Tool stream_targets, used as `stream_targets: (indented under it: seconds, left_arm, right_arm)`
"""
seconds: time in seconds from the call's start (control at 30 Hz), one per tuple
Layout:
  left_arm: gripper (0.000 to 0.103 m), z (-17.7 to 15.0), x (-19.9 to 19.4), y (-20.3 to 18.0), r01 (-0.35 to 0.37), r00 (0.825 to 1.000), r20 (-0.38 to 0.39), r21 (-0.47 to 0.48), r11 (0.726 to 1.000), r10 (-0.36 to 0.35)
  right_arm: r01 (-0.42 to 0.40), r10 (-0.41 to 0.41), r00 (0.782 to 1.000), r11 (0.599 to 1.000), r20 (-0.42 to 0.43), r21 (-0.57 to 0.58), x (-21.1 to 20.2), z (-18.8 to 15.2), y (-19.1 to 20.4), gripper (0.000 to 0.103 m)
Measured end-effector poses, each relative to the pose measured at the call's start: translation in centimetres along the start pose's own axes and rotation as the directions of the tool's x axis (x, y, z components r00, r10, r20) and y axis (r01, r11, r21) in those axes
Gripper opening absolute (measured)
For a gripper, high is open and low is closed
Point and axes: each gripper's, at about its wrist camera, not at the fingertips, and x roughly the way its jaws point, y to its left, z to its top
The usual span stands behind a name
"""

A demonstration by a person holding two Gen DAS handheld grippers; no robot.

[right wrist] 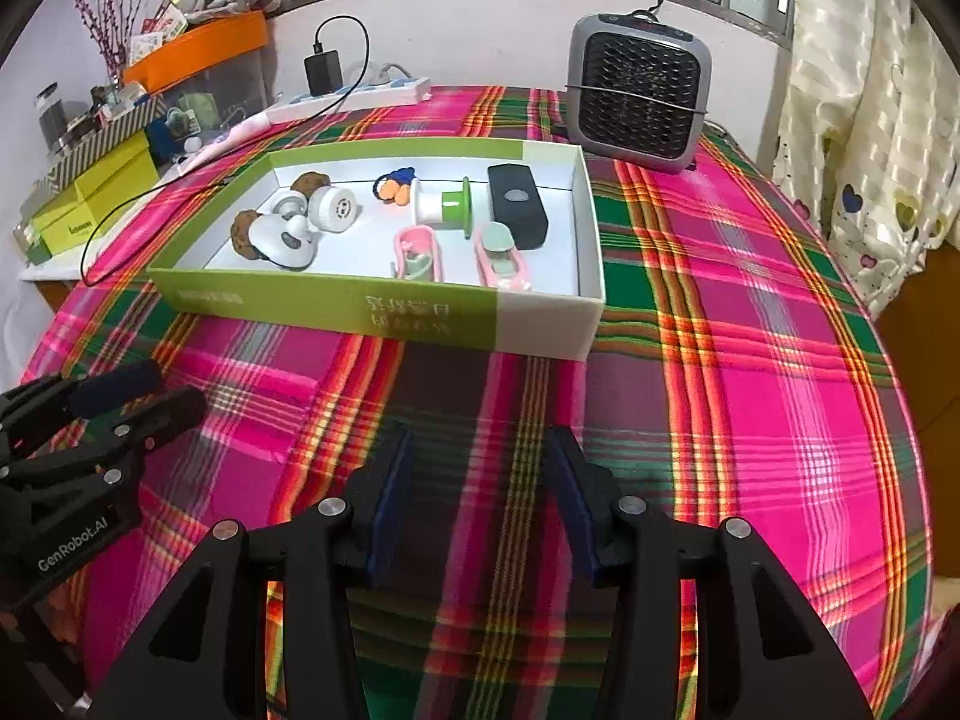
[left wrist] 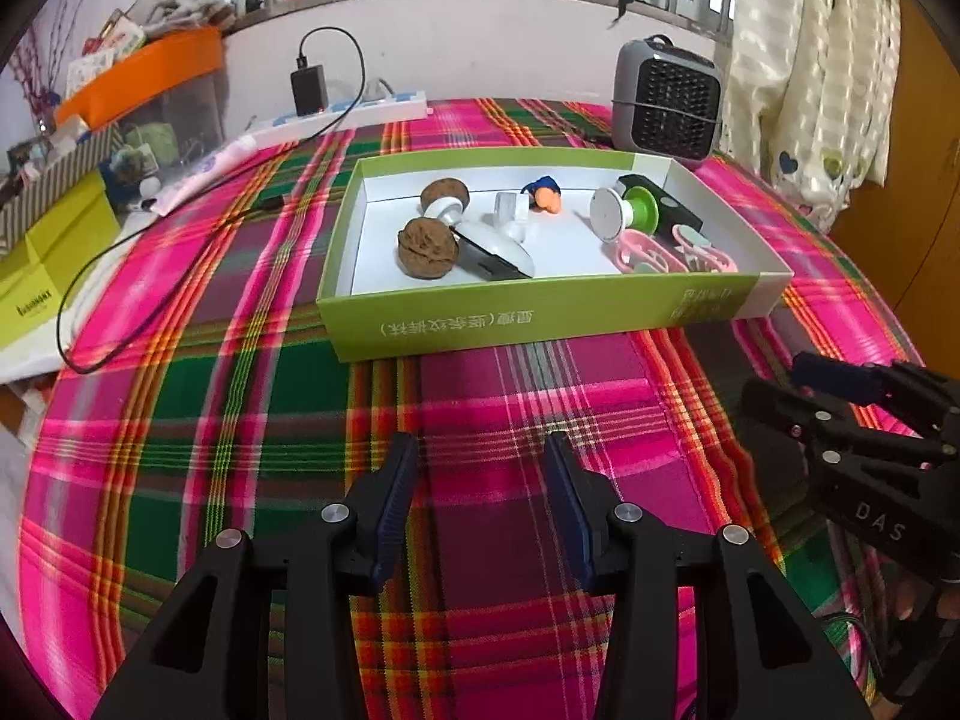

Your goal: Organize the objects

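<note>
Nearest, black left gripper (left wrist: pixel 483 450) and right gripper (right wrist: pixel 480 444), jaws spread, empty. Beyond, shallow green-and-white cardboard box (left wrist: pixel 540 312) holding small items, partly overlapping.

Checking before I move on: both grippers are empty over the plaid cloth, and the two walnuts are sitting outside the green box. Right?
Not quite. The two walnuts sit inside the green box, at its left end; the left wrist view shows it. The rest holds: the left gripper and the right gripper are both empty over the plaid cloth.
</note>
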Motion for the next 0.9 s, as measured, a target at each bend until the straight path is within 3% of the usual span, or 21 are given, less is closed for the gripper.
stream_targets:
  seconds: [0.13, 0.43, 0.9]
  left_arm:
    - [0.045, -0.01, 0.02, -0.09, -0.009, 1.0, -0.002, 0.003, 1.0, 0.009]
    - [0.055, -0.01, 0.13, -0.41, -0.008, 1.0, -0.007, 0.002, 1.0, 0.008]
    - [0.056, -0.03, 0.16, -0.41, -0.008, 1.0, -0.007, 0.001, 1.0, 0.008]
  right_arm:
    - [0.015, -0.015, 1.0, 1.0, -0.001, 0.019, 0.02, -0.12, -0.43, 0.06]
    - [0.016, -0.016, 1.0, 1.0, -0.002, 0.019, -0.04, -0.09, -0.53, 0.061]
    - [0.016, -0.016, 1.0, 1.0, -0.002, 0.018, -0.04, -0.07, -0.58, 0.061]
